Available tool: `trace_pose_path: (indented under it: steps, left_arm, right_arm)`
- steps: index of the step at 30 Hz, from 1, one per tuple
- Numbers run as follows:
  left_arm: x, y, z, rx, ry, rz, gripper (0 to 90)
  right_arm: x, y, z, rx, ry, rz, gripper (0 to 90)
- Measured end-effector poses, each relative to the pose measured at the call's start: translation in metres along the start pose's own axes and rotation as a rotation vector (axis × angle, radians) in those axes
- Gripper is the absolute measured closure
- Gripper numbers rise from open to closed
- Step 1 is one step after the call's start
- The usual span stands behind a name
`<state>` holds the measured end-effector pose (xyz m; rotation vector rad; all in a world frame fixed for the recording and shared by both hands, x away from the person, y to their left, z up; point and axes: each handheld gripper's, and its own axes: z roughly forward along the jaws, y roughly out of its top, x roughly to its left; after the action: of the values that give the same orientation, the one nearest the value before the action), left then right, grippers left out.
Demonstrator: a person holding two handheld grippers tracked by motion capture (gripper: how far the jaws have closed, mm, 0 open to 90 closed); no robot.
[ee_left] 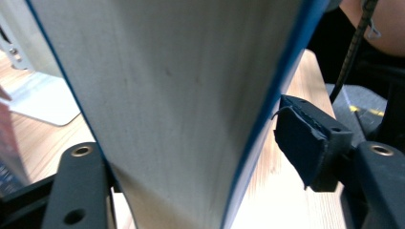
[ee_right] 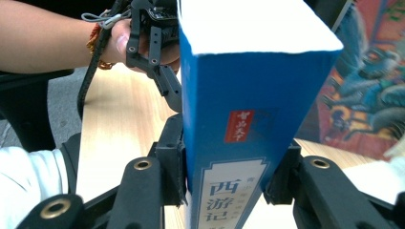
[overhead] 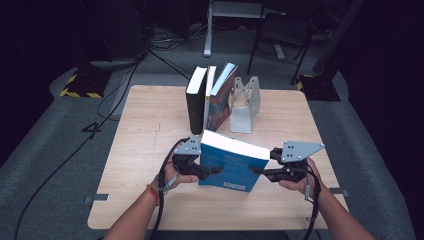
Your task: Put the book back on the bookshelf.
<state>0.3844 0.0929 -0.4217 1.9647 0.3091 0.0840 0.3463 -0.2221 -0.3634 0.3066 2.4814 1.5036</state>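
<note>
Upright, blue book [overhead: 231, 165] between left tool [overhead: 216, 170], right tool [overhead: 255, 170]

Book: thick blue paperback [overhead: 231, 167], white page edges, Chinese title on the spine
Pose: upright, tilted, held above the table's near middle
Hold: pinched at both ends

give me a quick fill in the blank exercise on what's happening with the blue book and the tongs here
1. The blue book is held between ____ tongs.
2. Behind it, ____ books stand on the table.
3. Right of those books stands a metal ____.
4. The right tongs clamp the book's ____, where the title is printed.

Missing words: two; three; bookend; spine
</note>
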Motion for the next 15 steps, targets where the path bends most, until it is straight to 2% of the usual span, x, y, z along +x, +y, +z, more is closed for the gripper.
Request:
trace_pose_path:
  steps: [1,3,7,9,11,14,15]
  left_arm:
    - [0.002,0.001,0.002,-0.003,-0.002,0.007,29.2]
    - [0.003,0.002,0.004,-0.011,-0.006,-0.005,27.1]
    - [0.004,0.002,0.004,-0.003,-0.004,-0.002,26.2]
    - [0.004,0.002,0.004,-0.004,-0.002,-0.002,25.7]
    - [0.003,0.002,0.004,-0.005,0.007,-0.002,24.9]
    - [0.001,0.002,0.003,0.007,0.025,0.005,23.9]
    - [0.000,0.001,0.002,0.011,0.029,0.012,23.4]
  right_arm:
    - [-0.001,-0.001,-0.001,-0.001,-0.001,0.005,59.1]
    - [-0.002,-0.001,-0.001,-0.003,-0.011,0.016,58.7]
    - [-0.005,0.002,0.001,-0.009,0.001,0.020,57.9]
    - [-0.008,0.007,0.005,-0.014,0.020,0.019,57.0]
    - [-0.010,0.013,0.010,-0.015,0.036,0.045,54.2]
    - [-0.009,0.022,0.018,-0.001,0.029,0.045,52.6]
    - [-0.009,0.024,0.020,0.003,0.029,0.046,55.1]
